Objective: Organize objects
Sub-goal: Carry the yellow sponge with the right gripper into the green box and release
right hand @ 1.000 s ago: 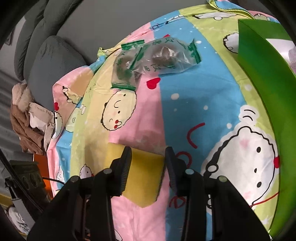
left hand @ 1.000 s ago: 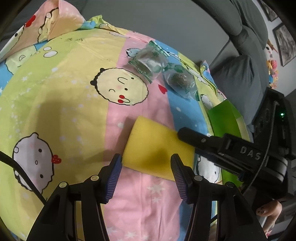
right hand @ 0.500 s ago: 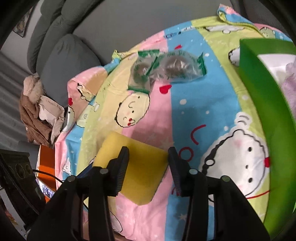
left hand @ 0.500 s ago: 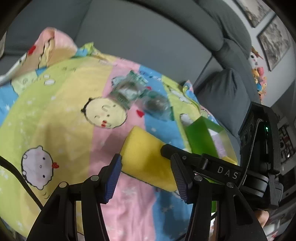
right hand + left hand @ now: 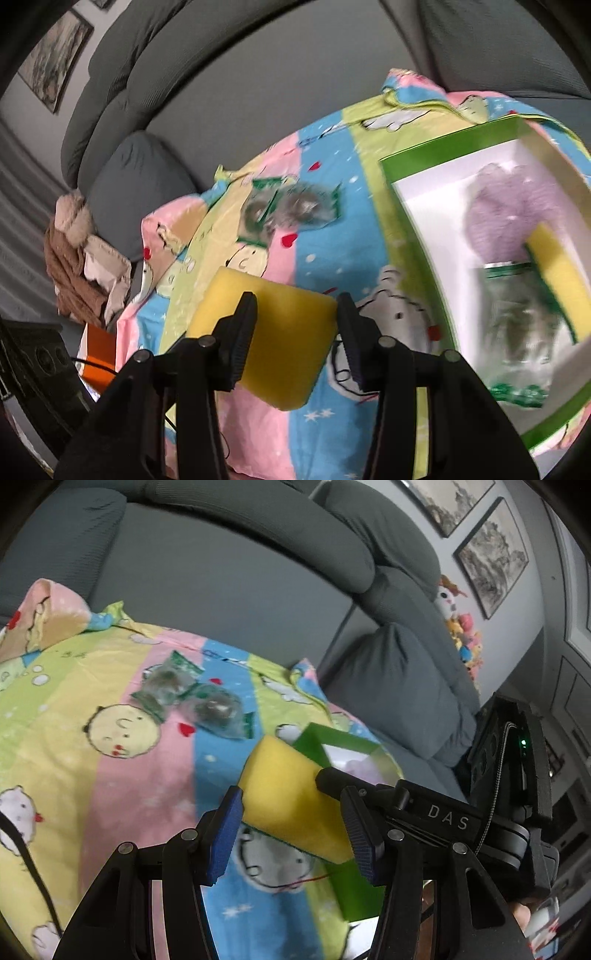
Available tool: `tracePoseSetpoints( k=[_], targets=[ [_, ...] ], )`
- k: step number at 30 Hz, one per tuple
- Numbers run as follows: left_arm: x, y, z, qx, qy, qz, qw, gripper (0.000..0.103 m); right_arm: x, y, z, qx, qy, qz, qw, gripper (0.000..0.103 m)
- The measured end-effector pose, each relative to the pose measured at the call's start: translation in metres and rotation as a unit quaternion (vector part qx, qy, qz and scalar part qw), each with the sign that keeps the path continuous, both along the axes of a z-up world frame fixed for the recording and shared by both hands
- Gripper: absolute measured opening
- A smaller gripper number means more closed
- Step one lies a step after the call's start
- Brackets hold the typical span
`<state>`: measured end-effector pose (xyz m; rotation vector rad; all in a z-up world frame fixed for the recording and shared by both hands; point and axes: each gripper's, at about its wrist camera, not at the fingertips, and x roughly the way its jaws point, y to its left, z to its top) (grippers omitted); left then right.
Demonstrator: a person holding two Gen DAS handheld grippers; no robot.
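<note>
**Sponge gripped in right tool, airborne short of the box**

Right tool (image 5: pixel 297 328): closed onto the yellow sponge (image 5: pixel 275 332), one finger on each long side, clamped near the tail end. Most of the block sticks out ahead of the fingertips. Sponge is off the cartoon-print bedsheet (image 5: pixel 321 236), left of the green box (image 5: pixel 413 236) and not yet over its rim.

Left tool (image 5: pixel 291 823): wide, holding nothing. In the left wrist view the sponge sits between and beyond its pads (image 5: pixel 225 834), but it's the right tool's finger on it; can't tell whether the left pad is touching it.

Handling, my read:
- Light, soft foam; it gives under the pads, so a firm squeeze is harmless.
- Grippy, won't slide. Not fragile; a drop into the box is fine.
- Side grip across the narrow width is the right hold. The long overhang may droop or swing a bit.

Box already holds a second yellow sponge with a green scrub layer (image 5: pixel 554 266), a lilac knitted item (image 5: pixel 506 206) and a clear wrapped packet (image 5: pixel 517 332). Blurry there.

Two clear green-edged packets (image 5: pixel 192 698) lie on the sheet, well apart from both tools, likely next.
</note>
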<state>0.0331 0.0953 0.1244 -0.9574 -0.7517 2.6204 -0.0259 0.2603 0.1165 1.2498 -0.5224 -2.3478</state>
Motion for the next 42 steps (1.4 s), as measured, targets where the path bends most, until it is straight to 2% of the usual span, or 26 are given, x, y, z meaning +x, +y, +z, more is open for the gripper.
tracePoseSetpoints(
  k=[6, 13, 17, 23, 27, 31, 39, 42],
  targets=[
    [-0.007, 0.026, 0.011, -0.025, 0.012, -0.019, 0.9994, 0.055, 0.003, 0.029, 0.004, -0.018, 0.005, -0.028, 0.999, 0.045],
    [-0.020, 0.055, 0.017, -0.033, 0.017, -0.051, 0.9980, 0.055, 0.010, 0.059, 0.013, -0.026, 0.023, -0.074, 0.997, 0.045],
    [-0.030, 0.081, 0.021, -0.026, 0.022, -0.086, 0.9957, 0.055, 0.021, 0.085, 0.019, -0.023, 0.045, -0.110, 0.993, 0.045],
    [-0.048, 0.129, 0.026, -0.051, 0.027, -0.140, 0.9884, 0.055, 0.026, 0.135, 0.009, -0.056, 0.032, -0.179, 0.982, 0.045],
    [-0.061, 0.152, 0.016, -0.050, 0.007, -0.166, 0.9848, 0.055, 0.032, 0.159, 0.003, -0.062, 0.028, -0.224, 0.972, 0.045],
    [-0.074, 0.168, 0.003, -0.061, -0.019, -0.184, 0.9809, 0.055, 0.028, 0.178, -0.013, -0.066, 0.000, -0.252, 0.966, 0.045],
    [-0.093, 0.183, -0.023, -0.070, -0.058, -0.204, 0.9747, 0.055, 0.018, 0.191, -0.035, -0.061, -0.035, -0.290, 0.954, 0.045],
    [-0.096, 0.184, -0.030, -0.090, -0.065, -0.202, 0.9731, 0.055, 0.013, 0.191, -0.042, -0.066, -0.044, -0.293, 0.953, 0.046]
  ],
)
